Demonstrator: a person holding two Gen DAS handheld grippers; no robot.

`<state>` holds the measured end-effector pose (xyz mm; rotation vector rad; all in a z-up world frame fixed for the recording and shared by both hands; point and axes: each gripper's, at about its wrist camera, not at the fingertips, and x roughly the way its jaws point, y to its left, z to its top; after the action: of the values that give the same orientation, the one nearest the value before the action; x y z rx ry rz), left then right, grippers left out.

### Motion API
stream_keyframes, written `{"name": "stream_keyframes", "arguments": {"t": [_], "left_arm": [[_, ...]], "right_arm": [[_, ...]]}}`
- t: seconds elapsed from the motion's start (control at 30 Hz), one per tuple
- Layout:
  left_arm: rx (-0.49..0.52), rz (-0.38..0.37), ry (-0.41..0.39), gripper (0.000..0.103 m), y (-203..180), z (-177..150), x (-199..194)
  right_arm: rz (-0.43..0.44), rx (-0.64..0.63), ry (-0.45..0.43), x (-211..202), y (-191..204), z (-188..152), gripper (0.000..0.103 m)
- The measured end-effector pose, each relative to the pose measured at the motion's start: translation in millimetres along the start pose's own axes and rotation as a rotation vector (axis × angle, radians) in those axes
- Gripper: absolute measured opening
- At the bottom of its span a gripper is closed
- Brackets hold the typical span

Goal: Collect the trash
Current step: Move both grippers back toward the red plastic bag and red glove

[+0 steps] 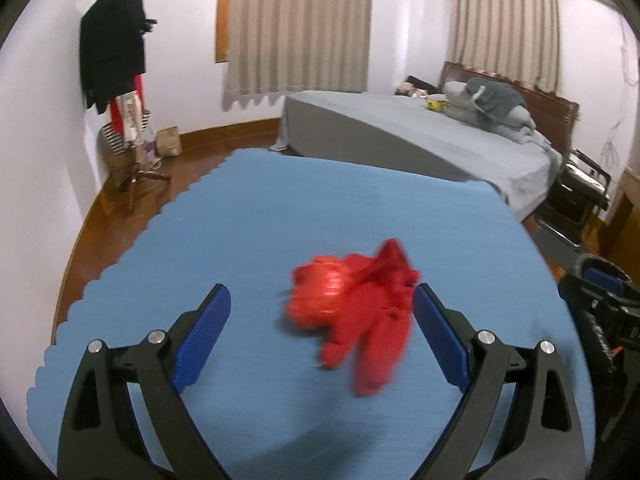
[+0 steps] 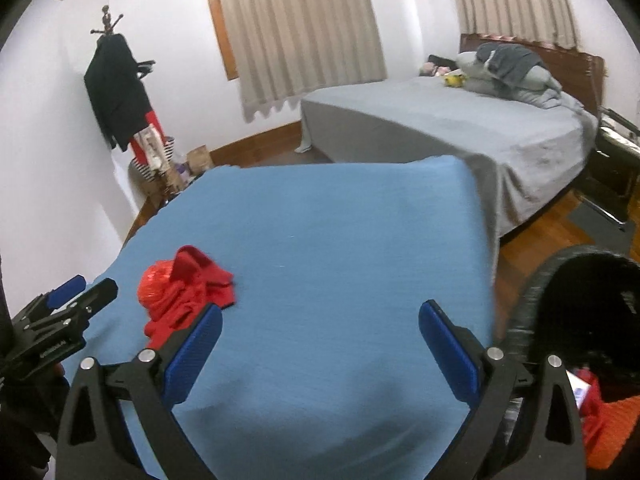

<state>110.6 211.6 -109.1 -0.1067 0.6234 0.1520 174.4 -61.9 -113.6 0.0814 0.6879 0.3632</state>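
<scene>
Just crumpled red wrapper [image 1: 352,316] (glossy, crinkled) on blue cloth [image 1: 280,216]

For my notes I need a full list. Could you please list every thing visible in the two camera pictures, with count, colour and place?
red trash: one crumpled piece, red, on the mat
mat: one, blue, on the surface below both grippers
bin: one, black, right of the mat, red items inside
bed: one, grey cover, behind the mat
curtains: two, beige, on the back wall
coat rack: one, dark clothes, left corner
left gripper: open, around the red trash, not clamped
right gripper: open, empty, above the mat
</scene>
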Motion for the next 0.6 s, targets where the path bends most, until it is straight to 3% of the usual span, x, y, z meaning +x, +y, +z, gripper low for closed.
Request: {"name": "stream_keyframes", "arguments": {"t": [0.6], "left_arm": [[-0.085, 0.082, 0.023, 0.090, 67.6, 0.9, 27.6]], "right_arm": [[0.101, -0.102, 0.120, 76.4, 83.5, -1.8, 0.097]]}}
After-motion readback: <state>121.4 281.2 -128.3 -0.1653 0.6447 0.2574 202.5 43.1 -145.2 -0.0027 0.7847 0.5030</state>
